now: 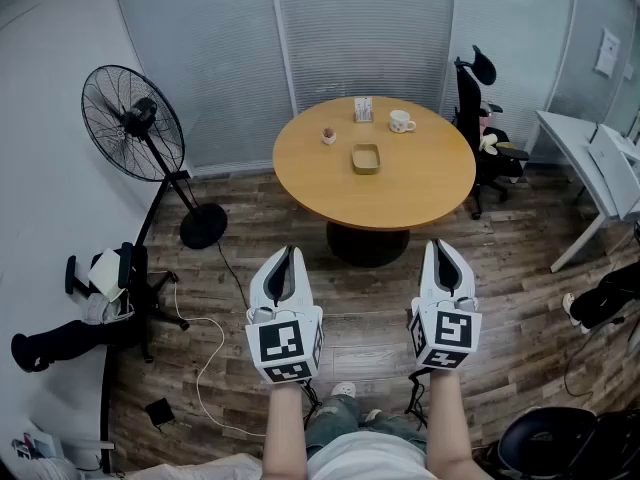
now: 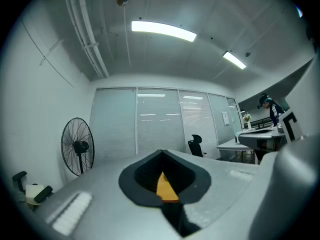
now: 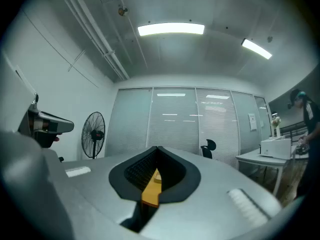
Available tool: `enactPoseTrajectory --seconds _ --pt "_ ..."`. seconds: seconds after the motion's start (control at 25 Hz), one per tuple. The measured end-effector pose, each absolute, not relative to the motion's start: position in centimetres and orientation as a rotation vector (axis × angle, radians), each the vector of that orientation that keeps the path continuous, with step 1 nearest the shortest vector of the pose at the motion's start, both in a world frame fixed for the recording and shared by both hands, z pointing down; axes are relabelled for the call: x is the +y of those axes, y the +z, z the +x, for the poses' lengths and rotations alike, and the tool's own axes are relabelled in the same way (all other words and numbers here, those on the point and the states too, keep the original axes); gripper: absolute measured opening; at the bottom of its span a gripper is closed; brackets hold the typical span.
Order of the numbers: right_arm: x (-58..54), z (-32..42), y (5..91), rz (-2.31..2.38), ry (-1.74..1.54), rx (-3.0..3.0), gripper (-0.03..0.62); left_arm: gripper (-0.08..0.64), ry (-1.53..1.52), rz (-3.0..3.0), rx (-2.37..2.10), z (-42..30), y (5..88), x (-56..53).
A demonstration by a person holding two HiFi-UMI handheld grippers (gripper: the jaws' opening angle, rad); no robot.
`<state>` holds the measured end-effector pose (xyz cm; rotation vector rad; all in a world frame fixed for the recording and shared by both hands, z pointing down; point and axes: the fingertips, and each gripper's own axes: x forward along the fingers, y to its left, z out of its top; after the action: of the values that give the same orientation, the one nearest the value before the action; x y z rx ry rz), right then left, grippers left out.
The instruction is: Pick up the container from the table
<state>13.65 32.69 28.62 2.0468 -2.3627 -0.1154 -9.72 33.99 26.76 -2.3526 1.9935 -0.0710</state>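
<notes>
A black standing fan [image 1: 133, 123] is at the far left by the wall, its round base on the wooden floor [image 1: 250, 218]. Below it a black office chair [image 1: 120, 288] carries white things, and a white cable [image 1: 205, 353] loops across the planks towards the person's feet.

The left gripper [image 1: 288, 252] is held level above the floor, its jaws pressed together at the tips with nothing between them. Its own view shows the same: the tips meet, and only a sliver of orange tabletop shows through the dark hollow behind them.

Ahead of both grippers stands the round wooden table [image 1: 400, 198] on a dark pedestal [image 1: 368, 243]. The container [image 1: 366, 158], a shallow tan tray, lies near the middle of the table, well apart from both grippers. Behind it, towards the blinds, are a small pink cup [image 1: 328, 135], a little upright box [image 1: 363, 109] and a white mug [image 1: 401, 121], all apart from the container.

The right gripper [image 1: 441, 244] is level beside the left one, jaws also closed and empty, with the near table edge and pedestal just ahead.

Further right, a black desk chair [image 1: 480, 118] stands beside the table, then a white desk [image 1: 590, 168].
</notes>
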Motion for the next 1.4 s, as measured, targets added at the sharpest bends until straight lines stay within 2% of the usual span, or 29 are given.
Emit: enactPoseTrajectory --seconds 0.72,0.84,1.0,1.4 --pt "30.6 12.4 29.5 2.087 -0.063 -2.359 0.034 0.000 -0.058 -2.360 2.014 -11.7 27.4 32.1" --pt "29.5 11.4 29.5 2.087 -0.068 -2.368 0.102 0.000 -0.054 -2.361 2.017 -12.6 27.6 31.1" --pt "27.8 9.8 29.5 2.064 -0.060 -2.412 0.265 0.000 -0.052 -2.359 2.013 -13.9 27.6 29.2" --pt "25.0 7.8 29.6 2.084 -0.083 -2.416 0.408 0.000 -0.061 -2.390 1.983 -15.9 28.2 25.7"
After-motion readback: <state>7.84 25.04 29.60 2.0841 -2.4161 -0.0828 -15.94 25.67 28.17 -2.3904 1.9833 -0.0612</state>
